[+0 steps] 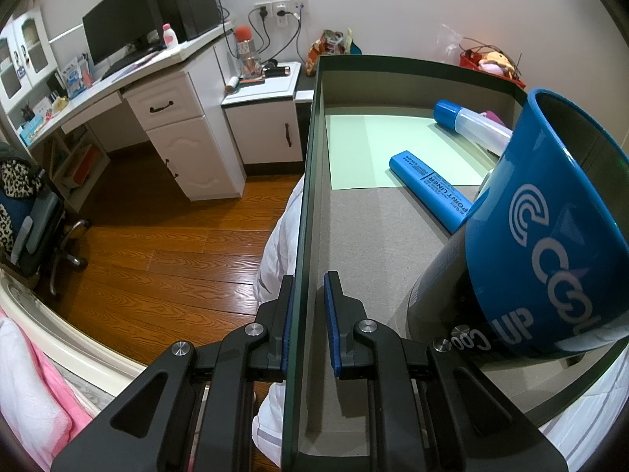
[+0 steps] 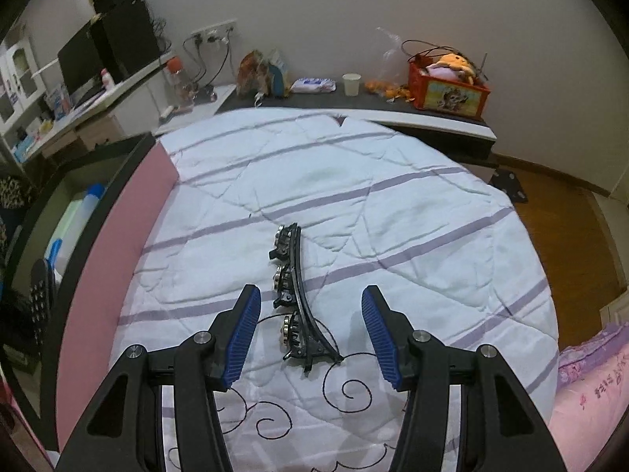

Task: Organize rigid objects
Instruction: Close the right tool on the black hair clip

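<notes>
Left gripper (image 1: 308, 326) sits nearest the lens, its 2 blue pads narrow and straddling the thin dark wall of a box (image 1: 310, 181); outer pad looks pressed to the wall, inner pad shows a slim gap, so a firm clamp cannot be confirmed. Inside the box: blue mug (image 1: 550, 228) tipped on its side at the right with white lettering, blue highlighter (image 1: 430, 185) lying flat and partly on a pale green sheet (image 1: 377, 145), clear bottle with blue cap (image 1: 468, 122) behind them at the far end. Box rests on white bedding, wood floor and white desk (image 1: 129, 82) off to the left.

Right gripper (image 2: 310, 324) is spread wide, holding nothing, hovering over the white striped quilt (image 2: 393, 204). Black hair clip (image 2: 293, 295) with 3 jeweled studs lies lengthwise on the quilt between the 2 pads, touching neither. Box edge with pink outer side runs along the left of this view. Red crate (image 2: 448, 94) sits on the far shelf.
</notes>
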`<state>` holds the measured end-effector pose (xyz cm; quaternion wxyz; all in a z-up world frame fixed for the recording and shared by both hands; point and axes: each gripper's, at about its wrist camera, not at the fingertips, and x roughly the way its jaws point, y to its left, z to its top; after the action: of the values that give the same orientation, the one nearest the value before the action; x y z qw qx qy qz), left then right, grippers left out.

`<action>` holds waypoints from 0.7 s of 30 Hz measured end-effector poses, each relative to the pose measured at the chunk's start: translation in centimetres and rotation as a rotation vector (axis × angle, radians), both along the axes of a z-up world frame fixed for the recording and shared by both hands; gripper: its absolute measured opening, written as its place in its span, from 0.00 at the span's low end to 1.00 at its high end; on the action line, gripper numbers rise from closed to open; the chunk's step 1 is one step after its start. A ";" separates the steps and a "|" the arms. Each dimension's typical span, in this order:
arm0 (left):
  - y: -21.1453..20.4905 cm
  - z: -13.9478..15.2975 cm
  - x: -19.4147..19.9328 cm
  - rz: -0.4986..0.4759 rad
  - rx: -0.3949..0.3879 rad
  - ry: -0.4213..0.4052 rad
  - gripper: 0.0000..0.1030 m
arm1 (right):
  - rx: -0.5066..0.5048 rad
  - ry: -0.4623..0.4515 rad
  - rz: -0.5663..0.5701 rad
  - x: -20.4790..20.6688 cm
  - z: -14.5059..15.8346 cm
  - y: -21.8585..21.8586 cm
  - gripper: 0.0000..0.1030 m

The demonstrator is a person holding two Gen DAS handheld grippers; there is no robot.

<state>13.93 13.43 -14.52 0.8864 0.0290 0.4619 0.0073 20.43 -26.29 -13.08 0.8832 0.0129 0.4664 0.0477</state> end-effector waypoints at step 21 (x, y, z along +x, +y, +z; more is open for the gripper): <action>0.0 0.0 0.0 0.000 0.001 0.001 0.12 | -0.017 0.001 0.102 0.4 0.5 2.8 0.18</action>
<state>13.94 13.40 -14.52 0.8862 0.0295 0.4622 0.0077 20.78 -23.50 -12.57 0.8795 -0.0183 0.4672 0.0885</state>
